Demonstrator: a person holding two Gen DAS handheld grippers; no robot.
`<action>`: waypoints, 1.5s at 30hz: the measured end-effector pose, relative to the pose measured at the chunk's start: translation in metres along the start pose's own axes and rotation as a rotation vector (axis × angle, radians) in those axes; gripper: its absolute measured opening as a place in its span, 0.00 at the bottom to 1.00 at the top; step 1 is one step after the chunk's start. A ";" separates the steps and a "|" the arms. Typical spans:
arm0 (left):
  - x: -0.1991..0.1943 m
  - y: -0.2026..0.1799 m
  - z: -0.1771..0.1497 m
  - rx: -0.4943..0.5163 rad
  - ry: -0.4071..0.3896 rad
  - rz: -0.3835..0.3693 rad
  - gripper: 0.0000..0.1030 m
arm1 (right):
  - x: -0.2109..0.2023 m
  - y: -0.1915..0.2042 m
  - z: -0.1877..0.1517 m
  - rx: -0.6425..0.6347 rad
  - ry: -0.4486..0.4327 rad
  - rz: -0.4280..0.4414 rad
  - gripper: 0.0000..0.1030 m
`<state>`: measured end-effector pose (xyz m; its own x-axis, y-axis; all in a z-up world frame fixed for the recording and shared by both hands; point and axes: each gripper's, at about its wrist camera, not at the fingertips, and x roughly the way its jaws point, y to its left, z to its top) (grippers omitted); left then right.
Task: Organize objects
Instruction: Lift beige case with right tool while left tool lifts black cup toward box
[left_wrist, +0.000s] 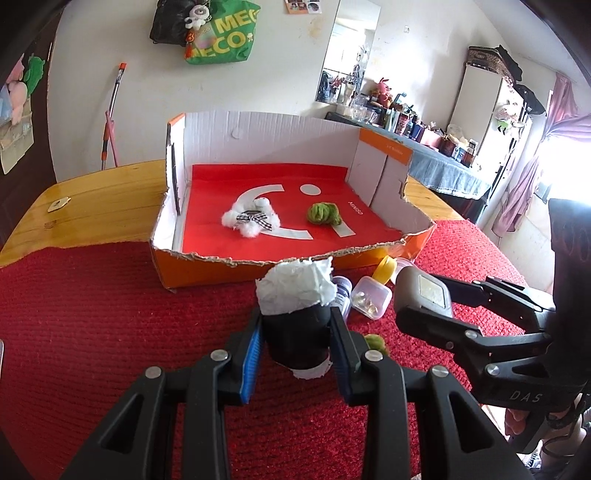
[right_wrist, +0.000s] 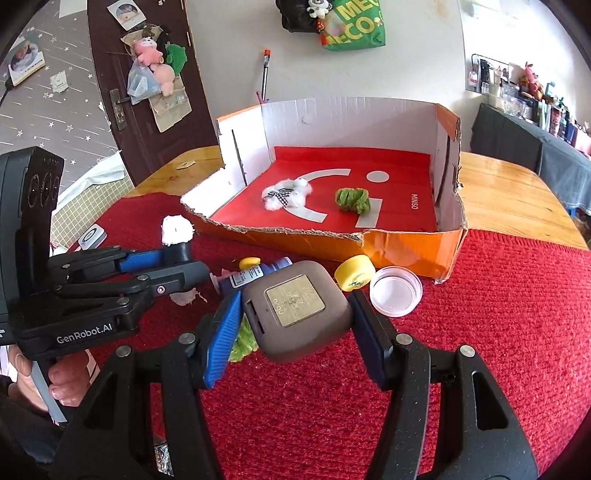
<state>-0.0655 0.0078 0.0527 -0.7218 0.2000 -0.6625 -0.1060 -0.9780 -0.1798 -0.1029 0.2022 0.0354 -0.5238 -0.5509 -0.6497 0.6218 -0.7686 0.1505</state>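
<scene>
Our left claw (left_wrist: 295, 332) grips a black cup (left_wrist: 295, 338); our right claw (right_wrist: 295, 317) grips a brown case (right_wrist: 297, 308), both tilted down, mid-frame.

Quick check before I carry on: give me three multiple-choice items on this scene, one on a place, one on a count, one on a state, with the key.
1. Where does the green fuzzy ball lie?
A. inside the orange box
B. on the bare wood
C. in the clear tub

2. How many things lie inside that box?
A. none
B. two
C. four

3. What is the right gripper doing?
A. standing open over nothing
B. clamping the brown case
C. holding the yellow lid

Key: 1 A, it rests on the box's red liner. 2 B, only that ball and the white fluffy toy. 3 B, both pads press the case's sides.
</scene>
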 end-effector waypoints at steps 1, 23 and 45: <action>0.000 0.000 0.000 0.000 0.001 0.000 0.34 | 0.000 0.000 0.000 0.001 0.002 0.001 0.55; -0.006 0.002 0.010 -0.009 -0.011 -0.004 0.34 | -0.005 0.001 0.008 0.007 -0.011 0.026 0.55; 0.007 0.014 0.073 -0.017 0.007 0.016 0.34 | 0.000 -0.009 0.069 -0.013 -0.004 0.071 0.55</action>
<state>-0.1223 -0.0088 0.0984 -0.7185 0.1850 -0.6705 -0.0831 -0.9799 -0.1814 -0.1483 0.1867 0.0858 -0.4805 -0.6048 -0.6352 0.6648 -0.7235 0.1859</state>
